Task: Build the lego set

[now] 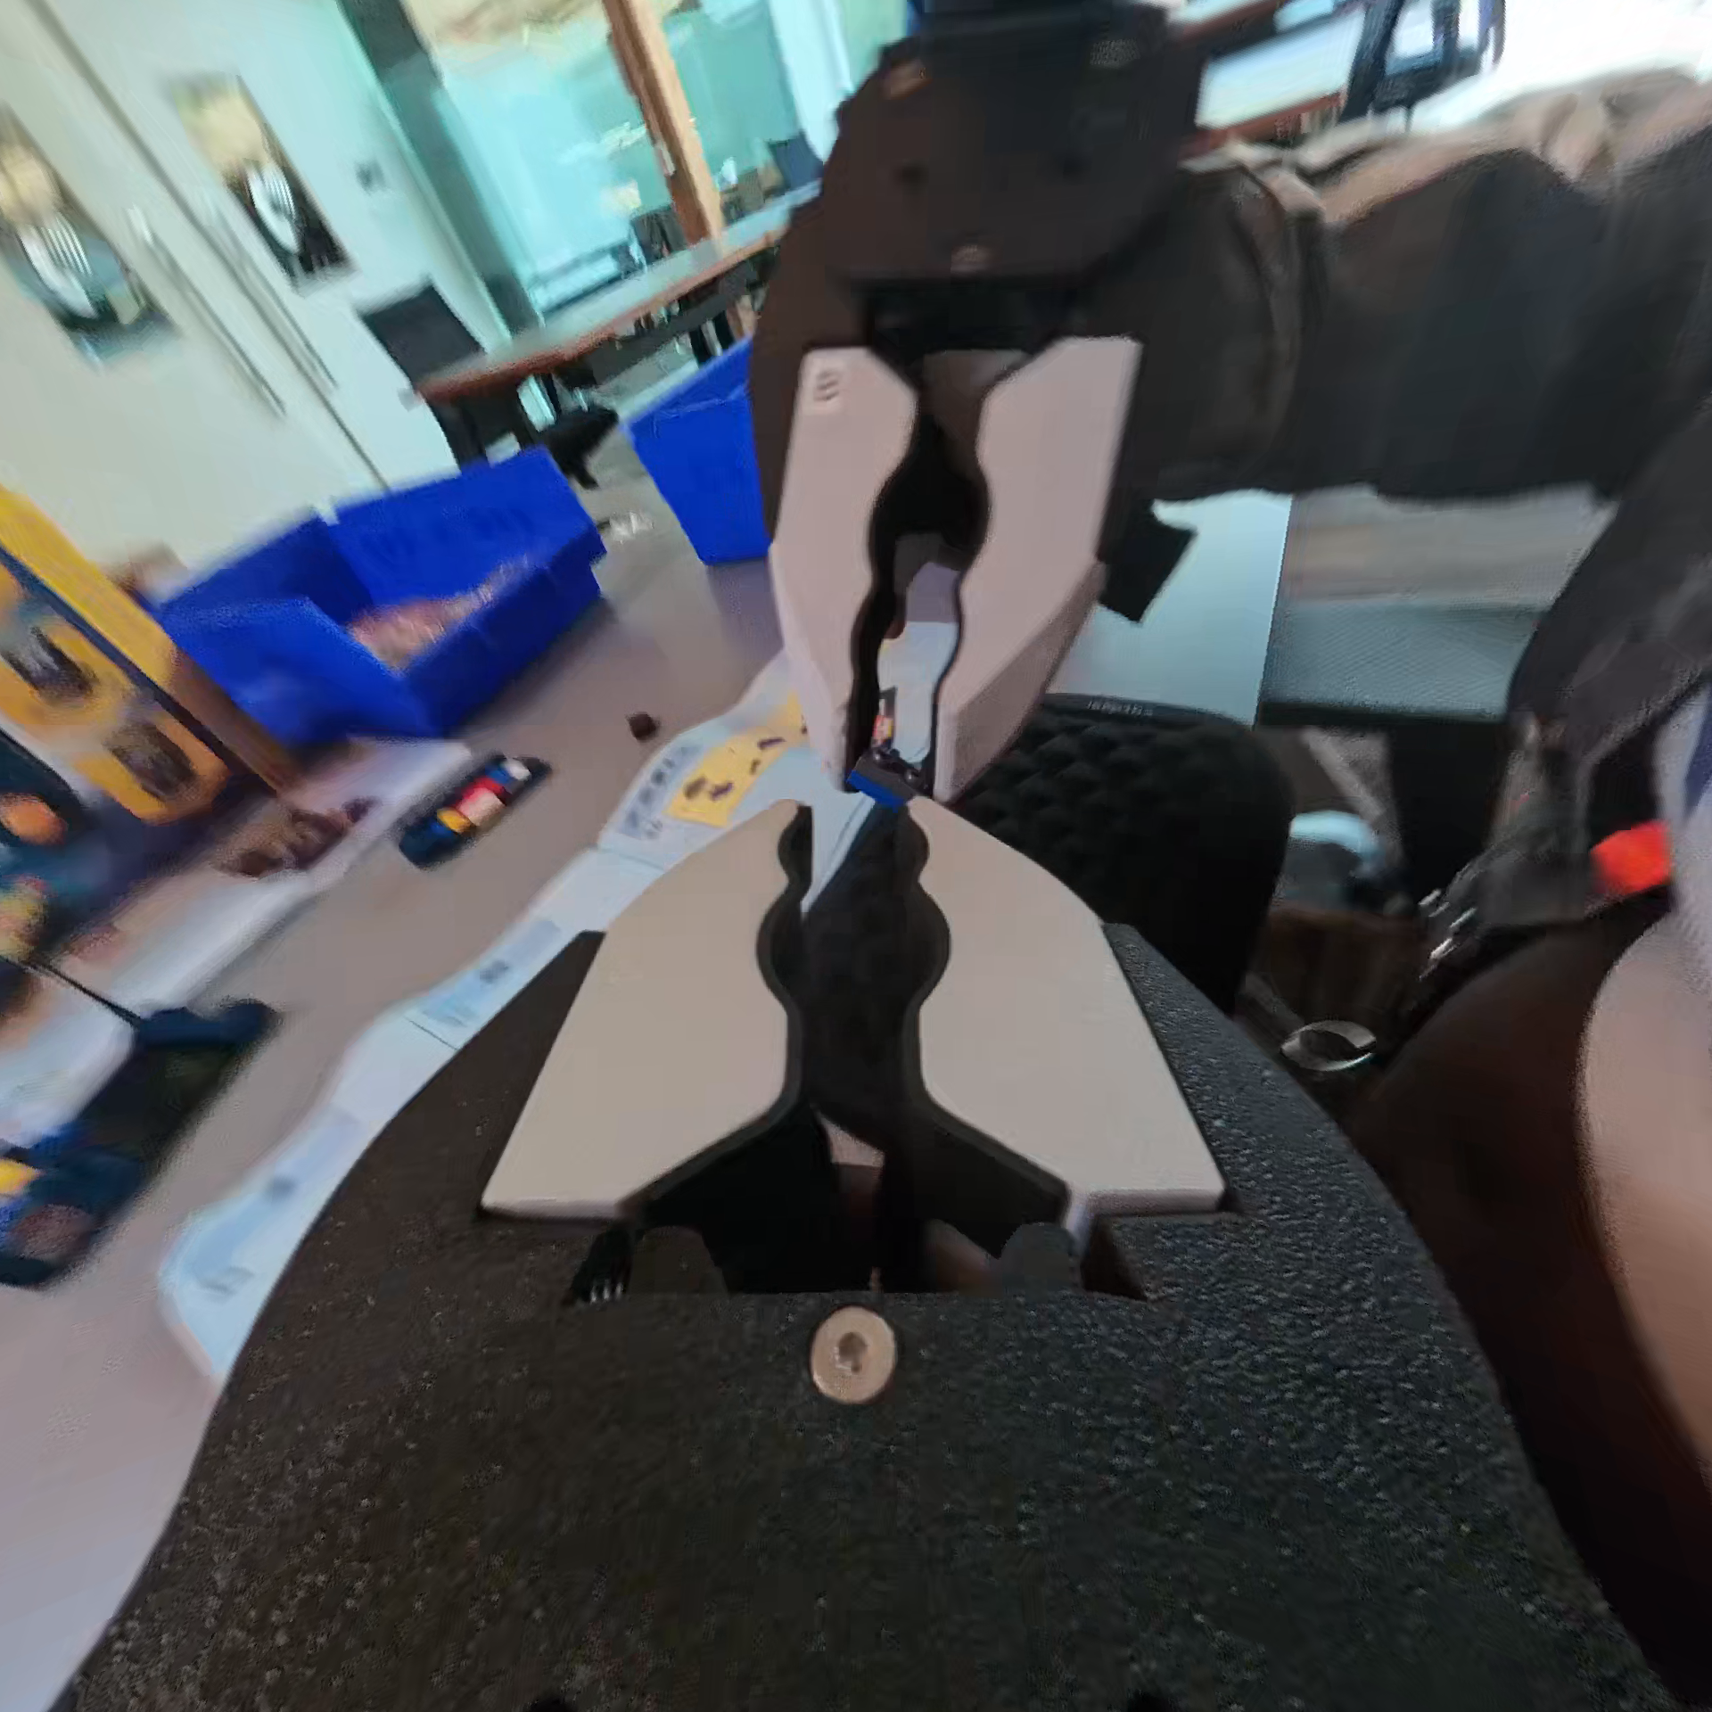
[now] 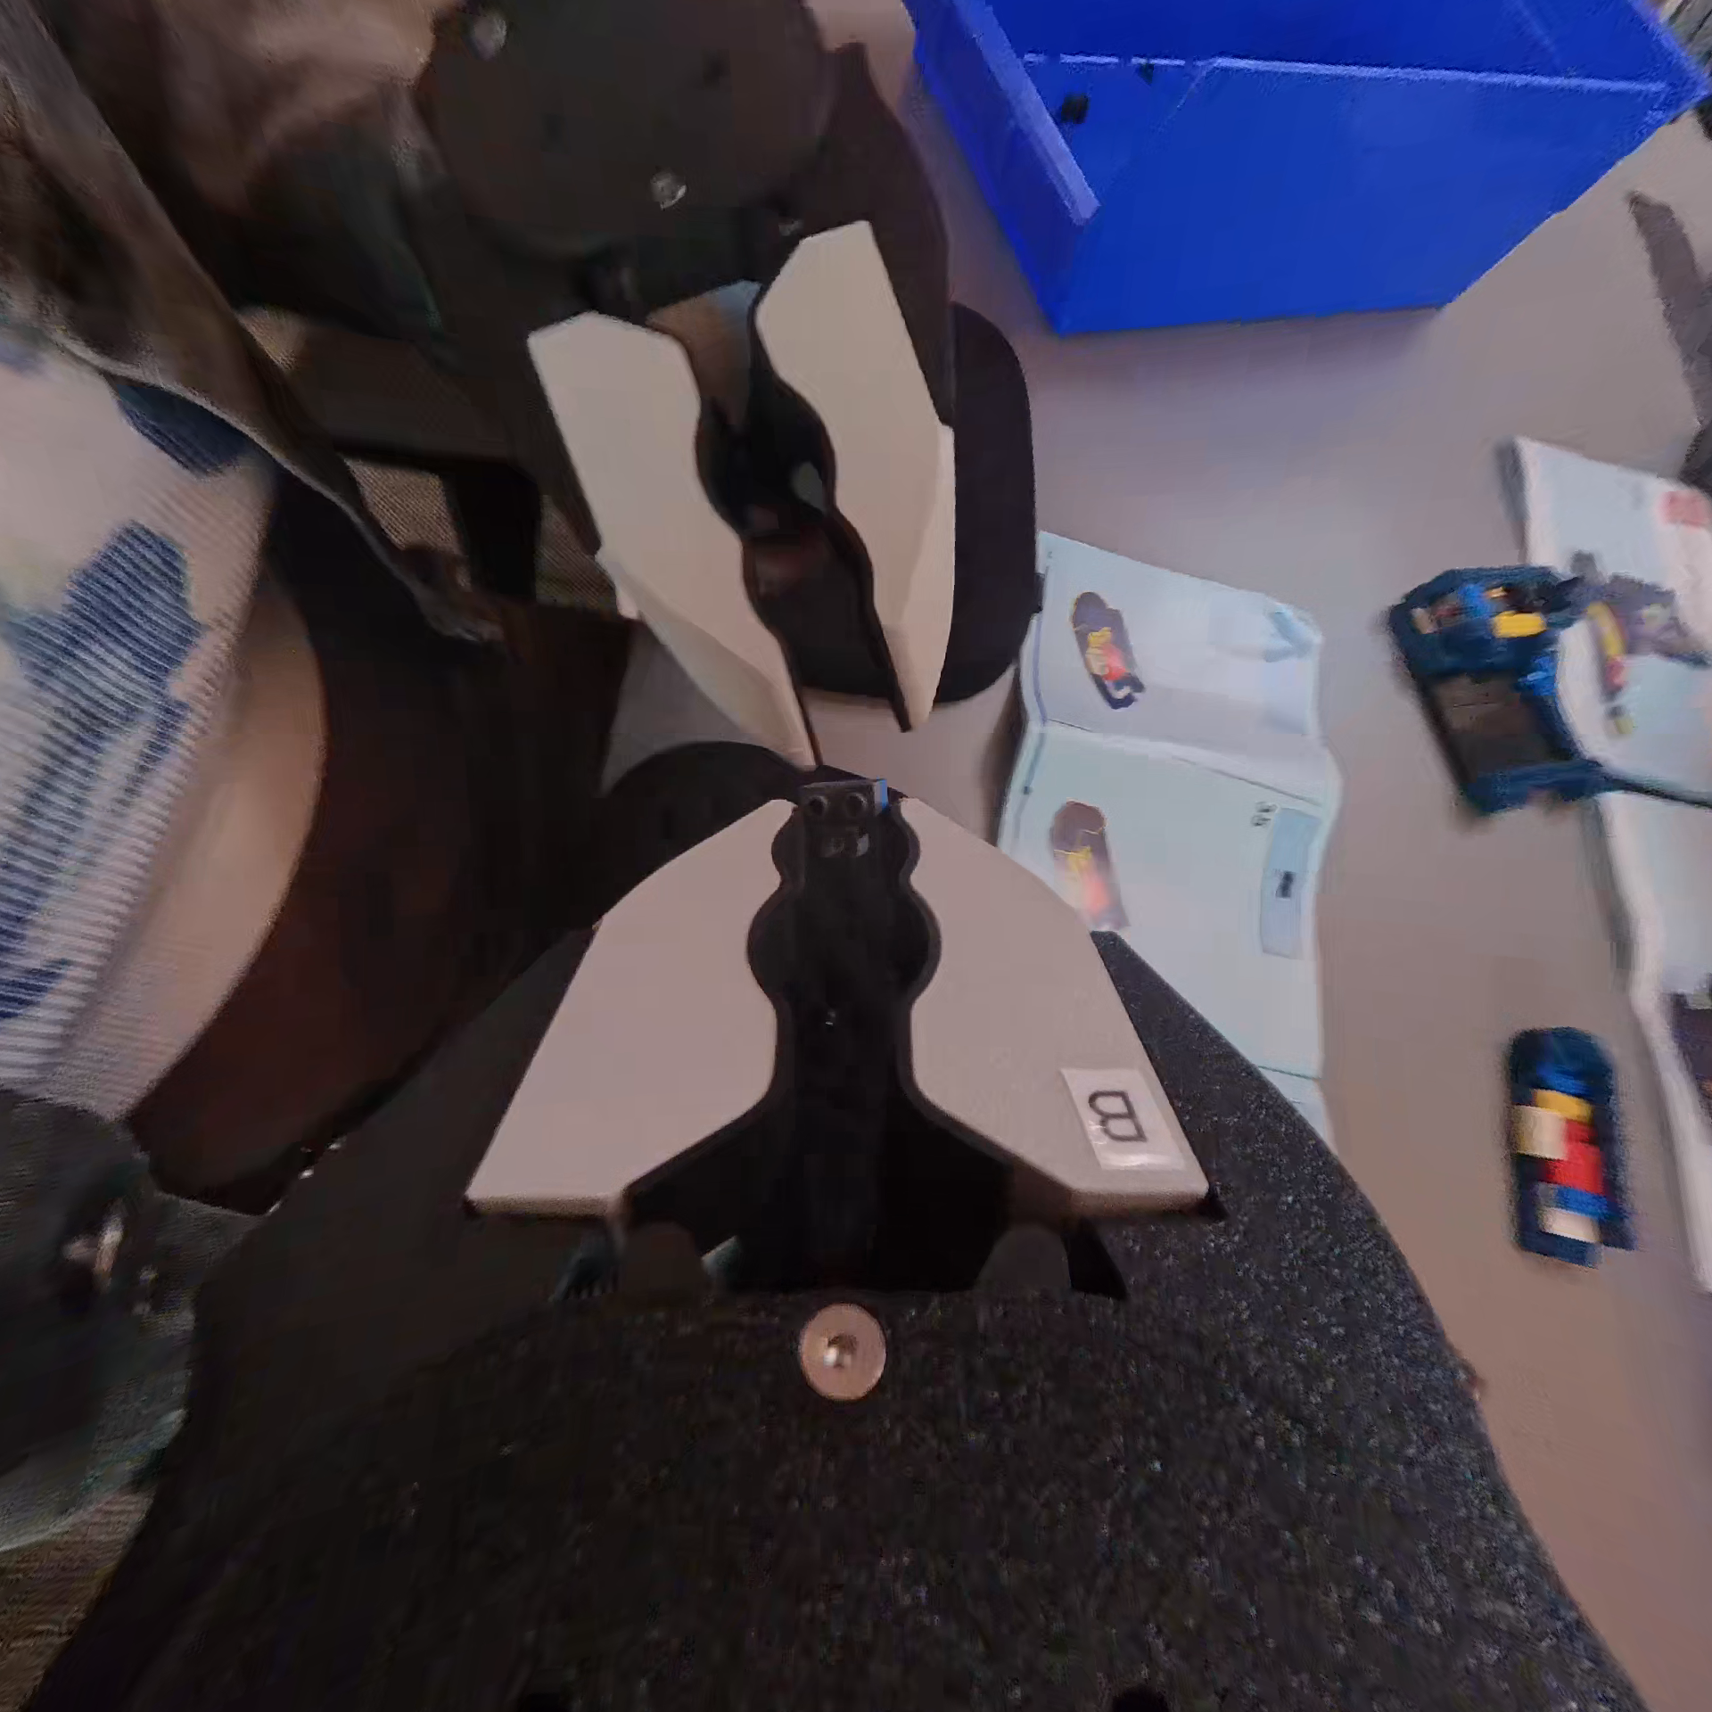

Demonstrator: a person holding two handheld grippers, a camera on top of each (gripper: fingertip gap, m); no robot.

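Grey table point(image 2: 1204, 417) fills the scene, with a blue bin point(image 2: 1297, 185) at the far side and an open instruction booklet point(image 2: 1177, 815) lying flat below the two grippers. The grippers meet tip to tip in the air, above the table edge.

The right gripper point(image 2: 845, 808) is clenched on a small black and blue toy brick point(image 2: 838, 799), which sits only at the very ends of its fingers. The left gripper point(image 1: 862, 815) has its jaws a little apart with nothing between them; one fingertip point(image 2: 808, 752) is just beside the brick, maybe touching it.

The grasp looks shallow, so a sideways push from the left fingertip could turn the brick or snap it out. If it falls, it may land on the booklet, or past the table edge toward the black chair point(image 1: 1139, 815), where a dark piece is hard to find.

Room is open above and to the far side. A strip of coloured bricks point(image 2: 1566, 1149) and a blue brick model point(image 2: 1482, 686) lie well apart, beyond the booklet.
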